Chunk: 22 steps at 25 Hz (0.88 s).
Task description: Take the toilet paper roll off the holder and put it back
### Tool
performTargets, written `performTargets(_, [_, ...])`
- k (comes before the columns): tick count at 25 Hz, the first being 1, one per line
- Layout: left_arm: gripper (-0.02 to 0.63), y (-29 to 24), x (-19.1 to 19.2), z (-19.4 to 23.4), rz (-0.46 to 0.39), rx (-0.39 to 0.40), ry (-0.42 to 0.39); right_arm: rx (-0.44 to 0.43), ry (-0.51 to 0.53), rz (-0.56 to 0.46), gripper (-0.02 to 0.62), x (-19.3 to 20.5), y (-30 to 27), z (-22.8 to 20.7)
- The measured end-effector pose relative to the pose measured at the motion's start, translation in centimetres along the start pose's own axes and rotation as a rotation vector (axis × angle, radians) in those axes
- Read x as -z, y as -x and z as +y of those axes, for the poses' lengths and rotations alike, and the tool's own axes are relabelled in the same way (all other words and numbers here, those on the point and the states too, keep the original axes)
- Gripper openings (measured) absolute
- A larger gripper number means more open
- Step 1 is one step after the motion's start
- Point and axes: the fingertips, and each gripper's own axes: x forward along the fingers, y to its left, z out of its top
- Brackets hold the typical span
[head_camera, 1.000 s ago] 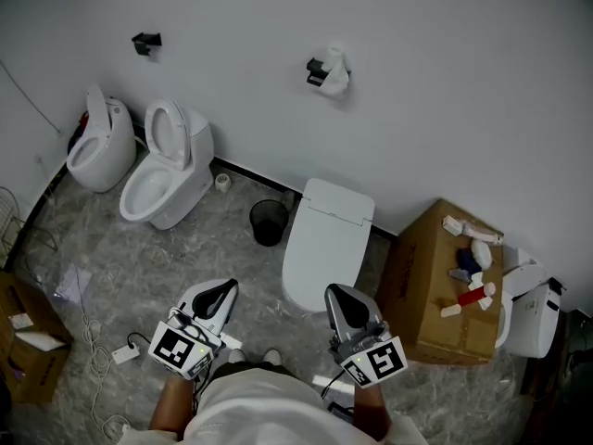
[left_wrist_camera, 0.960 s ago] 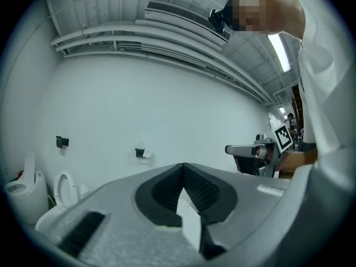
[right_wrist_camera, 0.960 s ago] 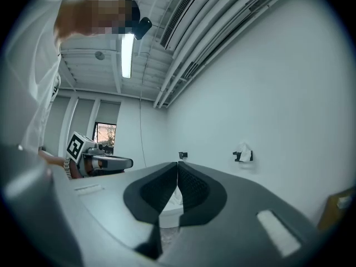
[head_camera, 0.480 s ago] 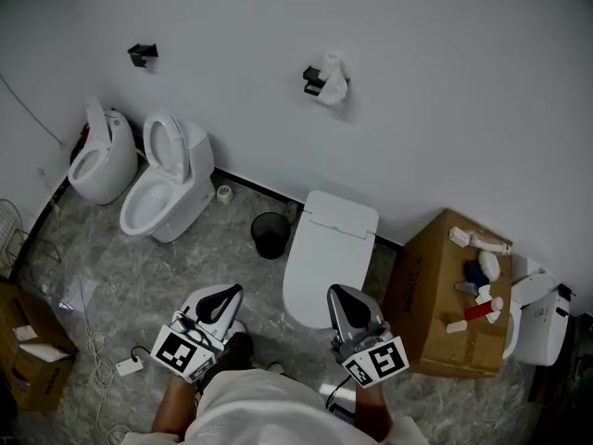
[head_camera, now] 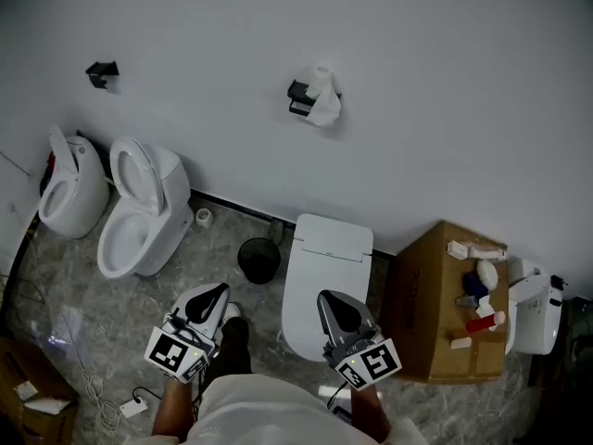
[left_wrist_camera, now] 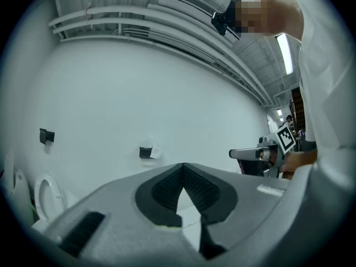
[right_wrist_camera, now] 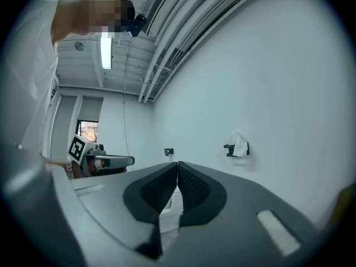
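Note:
A white toilet paper roll (head_camera: 321, 89) with a loose hanging sheet sits on a black holder (head_camera: 298, 98) high on the white wall. It also shows as the roll (left_wrist_camera: 153, 150) in the left gripper view and the roll (right_wrist_camera: 240, 147) in the right gripper view, far off in both. My left gripper (head_camera: 216, 293) and right gripper (head_camera: 326, 299) are held level in front of me, well short of the wall. Both are shut with nothing between their jaws, as the left gripper (left_wrist_camera: 182, 165) and right gripper (right_wrist_camera: 177, 163) also show in their own views.
A closed white toilet (head_camera: 324, 267) stands just ahead of the right gripper, with a black bin (head_camera: 258, 260) to its left. Two open toilets (head_camera: 139, 207) stand at the left. A cardboard box (head_camera: 449, 304) carrying several small items is at the right. A second black holder (head_camera: 101, 70) is on the wall.
The whole view has slid: the toilets at the left and the roll have shifted left and down in the head view. Both grippers have moved along with me and stay shut.

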Motion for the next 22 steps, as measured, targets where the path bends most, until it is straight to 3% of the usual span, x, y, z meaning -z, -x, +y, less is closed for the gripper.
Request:
performTargets(6, [0.002, -6.7, -1.6, 13.0, 0.016, 0.085, 0.008, 0.053, 0.01, 0.016, 0.006, -1.7, -13.8, -3.5])
performTargets(10, [0.002, -10.6, -2.7, 18.6, 0.014, 0.145, -0.009, 0.092, 0.011, 0.034, 0.006, -2.1, -19.6, -5.1])
performTargets(16, [0.002, -14.3, -2.5, 21.8, 0.042, 0.197, 0.02, 0.146, -0.001, 0.051, 0.008, -2.3, -23.2, -7.9])
performTargets(22, [0.002, -16.9, -3.2, 22.7, 0.036, 0.199, 0.014, 0.133, 0.003, 0.04, 0.008, -2.6, -26.0, -10.6])
